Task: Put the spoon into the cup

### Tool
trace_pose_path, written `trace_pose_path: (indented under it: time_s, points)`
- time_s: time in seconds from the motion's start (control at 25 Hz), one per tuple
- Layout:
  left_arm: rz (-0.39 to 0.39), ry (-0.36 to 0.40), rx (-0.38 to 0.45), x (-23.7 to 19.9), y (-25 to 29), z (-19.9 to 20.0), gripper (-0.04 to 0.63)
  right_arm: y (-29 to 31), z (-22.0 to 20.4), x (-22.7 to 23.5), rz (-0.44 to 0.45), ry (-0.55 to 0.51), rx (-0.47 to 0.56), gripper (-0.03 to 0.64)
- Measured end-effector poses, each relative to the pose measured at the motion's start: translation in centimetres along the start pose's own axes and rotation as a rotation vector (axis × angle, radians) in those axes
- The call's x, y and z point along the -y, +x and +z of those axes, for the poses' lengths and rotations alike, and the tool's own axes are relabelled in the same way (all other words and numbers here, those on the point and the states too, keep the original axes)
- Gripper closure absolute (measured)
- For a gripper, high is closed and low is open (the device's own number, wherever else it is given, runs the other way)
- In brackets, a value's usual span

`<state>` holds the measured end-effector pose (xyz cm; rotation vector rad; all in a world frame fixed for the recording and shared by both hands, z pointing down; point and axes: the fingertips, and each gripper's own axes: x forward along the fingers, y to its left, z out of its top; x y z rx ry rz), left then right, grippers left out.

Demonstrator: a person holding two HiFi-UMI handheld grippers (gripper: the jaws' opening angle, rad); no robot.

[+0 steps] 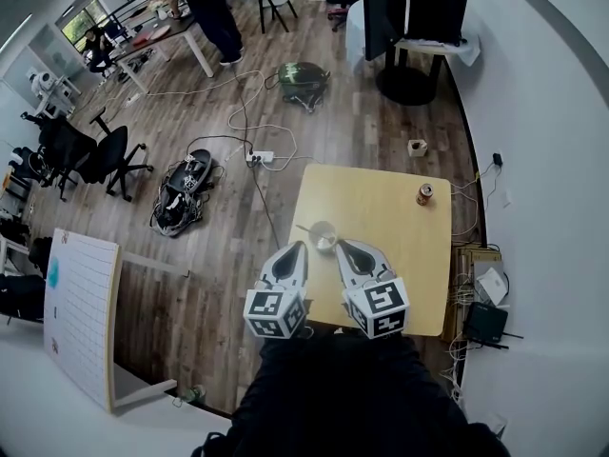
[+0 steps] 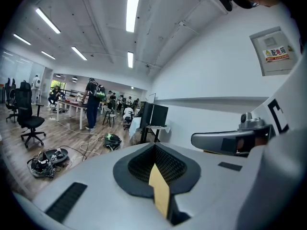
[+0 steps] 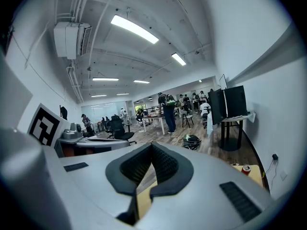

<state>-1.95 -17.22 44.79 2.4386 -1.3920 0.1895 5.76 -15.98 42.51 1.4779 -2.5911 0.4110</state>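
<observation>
On the desk (image 1: pixel 390 227), near its left edge, the spoon (image 1: pixel 306 228) looks already in the cup (image 1: pixel 325 238), so the left tongs (image 1: pixel 297 247) and right tongs (image 1: pixel 341 245), both shut and empty, should retreat gently.

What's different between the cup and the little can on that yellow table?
The cup is grey, open-topped and wider; the can is reddish, narrower, with a closed silvery top. The cup stands by the table's left edge; the can stands at its far right corner. A thin handle, probably the spoon, sticks out of the cup; nothing sticks out of the can. Both stand upright.
</observation>
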Motion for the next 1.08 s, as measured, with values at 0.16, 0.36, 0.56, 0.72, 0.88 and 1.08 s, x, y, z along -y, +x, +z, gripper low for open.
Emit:
trace_pose_path:
  time_s: [0.16, 0.36, 0.56, 0.72, 0.88, 1.08]
  points:
    - [-0.002, -0.002, -0.005, 0.0, -0.1, -0.1, 0.561, -0.1, 0.1, -0.2, 0.007, -0.010, 0.002, 0.595]
    - [-0.004, -0.004, -0.010, 0.1, 0.3, -0.4, 0.561, 0.0, -0.2, 0.1, 0.008, -0.011, -0.003, 0.595]
    - [-0.003, -0.008, -0.020, 0.3, 0.5, -0.7, 0.561, -0.3, -0.5, 0.4, 0.010, -0.008, -0.010, 0.595]
    - [0.001, -0.011, -0.028, 0.0, 0.7, -0.9, 0.561, 0.0, -0.6, 0.5, 0.013, -0.006, -0.015, 0.595]
    - [-0.002, -0.013, -0.036, -0.1, 0.7, -1.4, 0.561, 0.0, -1.0, 0.6, 0.010, -0.004, -0.020, 0.595]
    - [-0.005, -0.016, -0.041, -0.3, 1.5, -1.4, 0.561, 0.6, -0.9, 1.2, 0.003, -0.005, -0.019, 0.595]
